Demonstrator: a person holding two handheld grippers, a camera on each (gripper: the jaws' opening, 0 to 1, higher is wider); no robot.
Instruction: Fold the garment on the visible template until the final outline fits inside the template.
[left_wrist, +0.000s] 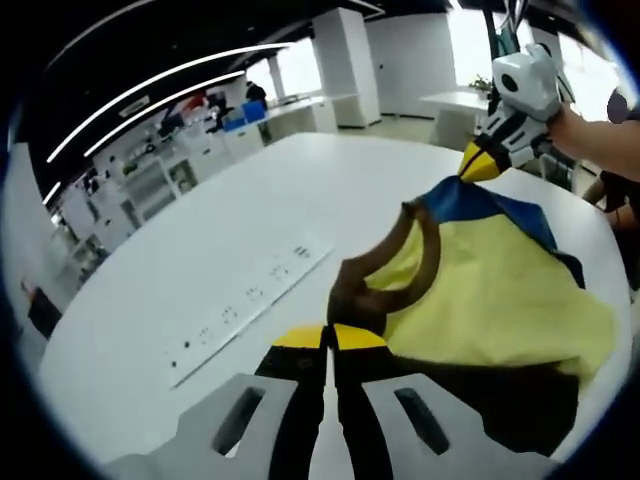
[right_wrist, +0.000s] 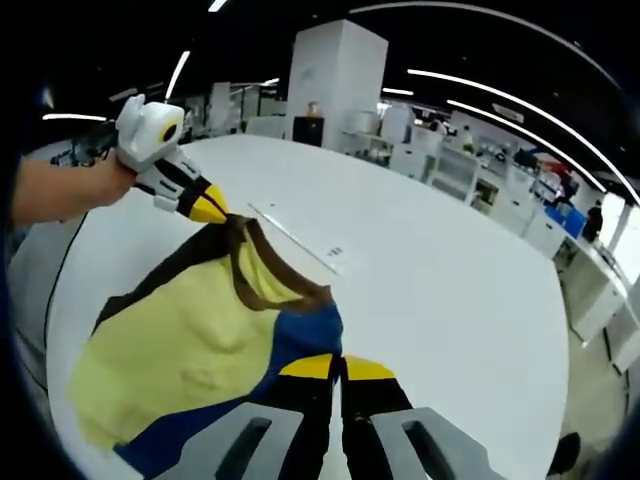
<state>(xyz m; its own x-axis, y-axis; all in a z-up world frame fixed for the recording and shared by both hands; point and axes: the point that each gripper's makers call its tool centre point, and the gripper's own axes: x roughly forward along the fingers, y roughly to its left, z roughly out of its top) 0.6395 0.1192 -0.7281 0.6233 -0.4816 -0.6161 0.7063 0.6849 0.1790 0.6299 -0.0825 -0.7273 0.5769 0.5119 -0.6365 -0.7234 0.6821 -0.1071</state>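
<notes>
A yellow garment (left_wrist: 490, 290) with blue shoulders, dark sleeves and a brown collar (left_wrist: 385, 290) hangs stretched between the two grippers over the white table (left_wrist: 200, 250). My left gripper (left_wrist: 329, 338) is shut on the collar edge at one shoulder. The right gripper (left_wrist: 478, 165) comes in from the upper right and pinches the blue shoulder corner. In the right gripper view my right gripper (right_wrist: 338, 368) is shut on the blue part of the garment (right_wrist: 190, 340). There the left gripper (right_wrist: 212, 210) holds the far corner by the brown collar (right_wrist: 265, 280).
A white power strip (left_wrist: 250, 297) lies on the table beside the garment, also seen as the power strip (right_wrist: 300, 232). A person's forearm (right_wrist: 60, 190) reaches in behind the left gripper. Desks, pillars and shelving stand beyond the table's rounded edge.
</notes>
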